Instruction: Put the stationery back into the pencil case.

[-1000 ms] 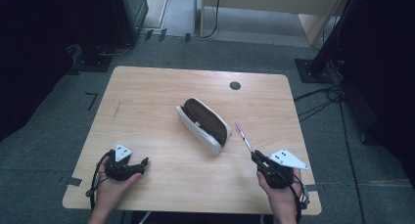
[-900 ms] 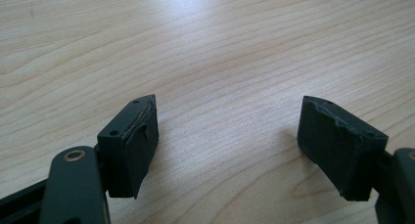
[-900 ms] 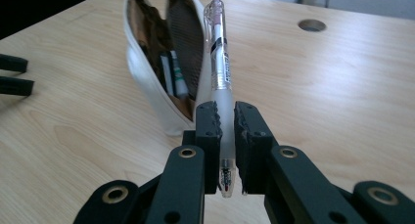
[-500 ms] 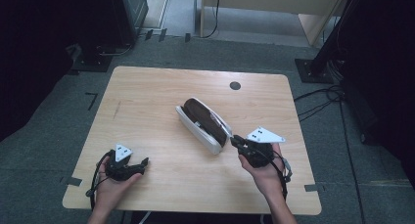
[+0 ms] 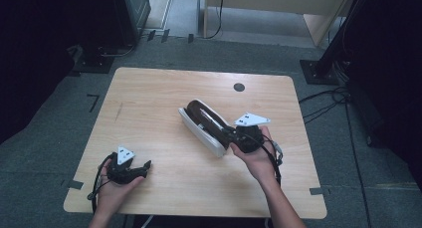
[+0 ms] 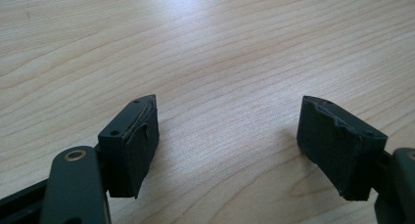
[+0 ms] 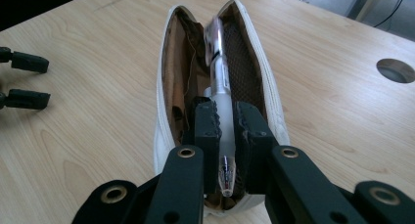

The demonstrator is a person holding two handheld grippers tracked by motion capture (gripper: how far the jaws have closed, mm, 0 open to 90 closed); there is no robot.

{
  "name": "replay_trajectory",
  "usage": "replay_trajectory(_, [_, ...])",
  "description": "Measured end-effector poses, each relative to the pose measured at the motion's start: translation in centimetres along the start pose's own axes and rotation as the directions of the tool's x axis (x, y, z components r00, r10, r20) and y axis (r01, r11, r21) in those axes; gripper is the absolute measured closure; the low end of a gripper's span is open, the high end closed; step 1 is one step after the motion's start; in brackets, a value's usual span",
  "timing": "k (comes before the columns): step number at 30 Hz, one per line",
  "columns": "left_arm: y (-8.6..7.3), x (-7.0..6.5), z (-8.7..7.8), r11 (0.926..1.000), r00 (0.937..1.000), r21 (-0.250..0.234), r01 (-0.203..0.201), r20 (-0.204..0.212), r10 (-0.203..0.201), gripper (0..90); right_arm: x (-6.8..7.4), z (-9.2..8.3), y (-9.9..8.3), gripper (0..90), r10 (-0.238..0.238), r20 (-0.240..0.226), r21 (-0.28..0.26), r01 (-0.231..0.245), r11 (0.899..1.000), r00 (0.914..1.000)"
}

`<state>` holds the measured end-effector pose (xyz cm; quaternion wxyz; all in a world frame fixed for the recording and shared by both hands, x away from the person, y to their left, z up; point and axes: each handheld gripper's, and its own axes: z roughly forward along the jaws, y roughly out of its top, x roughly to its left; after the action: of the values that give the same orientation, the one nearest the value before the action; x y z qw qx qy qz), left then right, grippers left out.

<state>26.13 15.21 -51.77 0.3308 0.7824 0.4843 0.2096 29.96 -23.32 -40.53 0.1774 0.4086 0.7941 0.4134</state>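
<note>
1. I am clamping the right hand-held gripper (image 7: 224, 123) on a translucent plastic pen (image 7: 220, 94), its pads closed on the barrel near one end, so that most of its length is projecting forward, free to lead into the opening.
2. The pen is lying lengthwise over the open mouth of a white fabric pencil case with a brown lining (image 7: 178, 77); I judge that lining it up with the long opening is letting it slide in without catching the rim.
3. The case is resting near the middle of the pale wooden surface (image 5: 149, 103), mouth upward, within reach of either hand.
4. I am resting the left hand-held gripper (image 5: 145, 166) near the front left edge of the surface, well apart from the case, its jaws standing open and empty, so it is not crowding the insertion.
</note>
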Motion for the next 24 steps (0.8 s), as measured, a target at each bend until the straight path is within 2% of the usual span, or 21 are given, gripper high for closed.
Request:
replay_trajectory(13, [0.0, 0.0, 0.0, 1.0000, 1.0000, 0.001, -0.005, 0.002, 0.005, 23.7, 0.0, 2.5, 1.0, 81.6, -0.003, -0.010, 0.025, 0.003, 1.000, 0.9999])
replay_trajectory(19, [0.0, 0.0, 0.0, 1.0000, 1.0000, 0.001, -0.005, 0.002, 0.005, 23.7, 0.0, 4.1, 1.3, 81.5, 0.010, -0.013, 0.040, -0.009, 0.999, 0.9999])
replay_trajectory(24, [0.0, 0.0, 0.0, 1.0000, 1.0000, 0.001, -0.004, 0.003, 0.004, 23.7, -0.1, 4.7, 1.5, 80.4, 0.023, -0.022, 0.044, -0.022, 0.999, 0.9995])
